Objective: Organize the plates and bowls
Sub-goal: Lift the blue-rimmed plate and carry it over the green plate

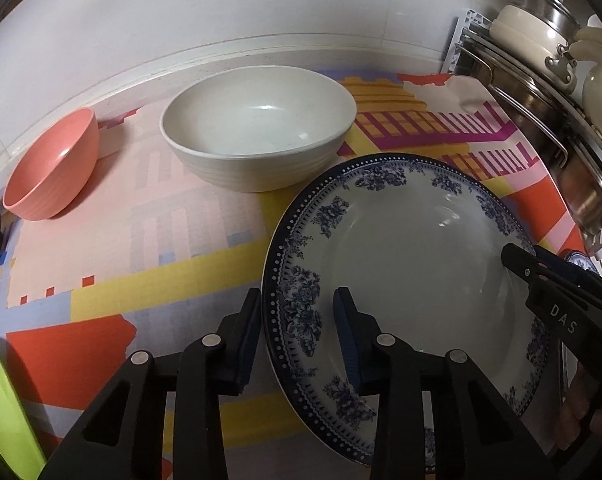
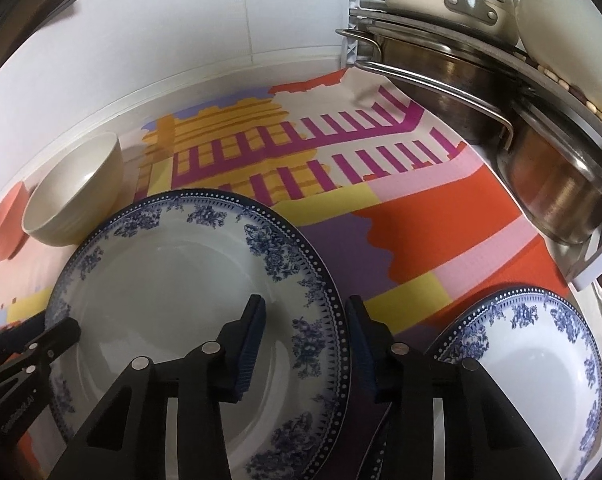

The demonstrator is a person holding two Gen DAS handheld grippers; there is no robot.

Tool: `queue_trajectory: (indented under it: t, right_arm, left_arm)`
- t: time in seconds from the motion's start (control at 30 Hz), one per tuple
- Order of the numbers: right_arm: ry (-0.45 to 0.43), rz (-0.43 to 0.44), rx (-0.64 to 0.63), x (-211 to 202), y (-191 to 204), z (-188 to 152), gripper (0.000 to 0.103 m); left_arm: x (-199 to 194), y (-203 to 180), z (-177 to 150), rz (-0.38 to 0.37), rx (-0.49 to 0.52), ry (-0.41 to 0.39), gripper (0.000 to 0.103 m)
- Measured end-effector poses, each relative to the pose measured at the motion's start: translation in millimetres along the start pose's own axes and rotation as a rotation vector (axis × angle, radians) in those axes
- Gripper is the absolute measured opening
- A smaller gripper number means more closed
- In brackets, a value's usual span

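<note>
Left gripper (image 1: 297, 340): the 2 fingers stand apart and straddle the rim of the large blue-patterned plate (image 1: 417, 264) at its 8 o'clock edge, 1 finger outside the rim, 1 over the well. A gap shows on both sides of the rim, so not clamped.

Right gripper (image 2: 306, 340): same arrangement on the opposite side, fingers apart and straddling the plate's rim at about 4 o'clock in the right wrist view. Also no clamp visible. Whether the pads touch the glaze, cannot tell.

Plate position: lies on the colourful patterned mat (image 1: 141, 248), centre-right of the left wrist view, with its rim near the cream bowl (image 1: 261, 128) at the plate's 11 o'clock. Whether it lies flat or is slightly lifted, cannot tell.

Other task items:
- Pink bowl (image 1: 53, 168) sits alone at 9 o'clock of the cream bowl, well apart from the plate.
- A 2nd blue-patterned plate (image 2: 541, 368) sits at 4 o'clock in the right wrist view, apart from the large one.
- Rack of steel pots (image 2: 501, 112) at 2 o'clock, not a task item as far as I can judge.

Progress, my judgement: early. Nothing is stacked: 2 plates apart, 2 bowls apart. The step in hand looks like a 2-handed pickup of the large plate. Left to do: close on the rim, gather the plates, nest the bowls.
</note>
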State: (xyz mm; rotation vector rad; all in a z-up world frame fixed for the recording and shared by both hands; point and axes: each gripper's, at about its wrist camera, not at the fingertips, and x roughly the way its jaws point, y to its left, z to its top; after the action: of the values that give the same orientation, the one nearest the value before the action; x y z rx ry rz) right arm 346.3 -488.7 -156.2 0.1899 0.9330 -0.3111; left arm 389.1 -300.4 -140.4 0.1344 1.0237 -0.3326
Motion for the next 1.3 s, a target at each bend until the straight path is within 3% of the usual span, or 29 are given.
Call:
queue_trajectory:
  t: [0.67, 1.3]
  right_arm:
    - [-0.016, -0.007, -0.006, -40.0, 5.8, -14.7, 0.038]
    - [-0.096, 0.002, -0.080, -102.9, 52.0, -32.8, 0.038]
  left_arm:
    - [-43.3, 6.5, -9.5, 0.010, 0.033, -0.092, 0.036]
    - [-106.1, 56.4, -39.4, 0.052, -0.016, -0.221, 0.035]
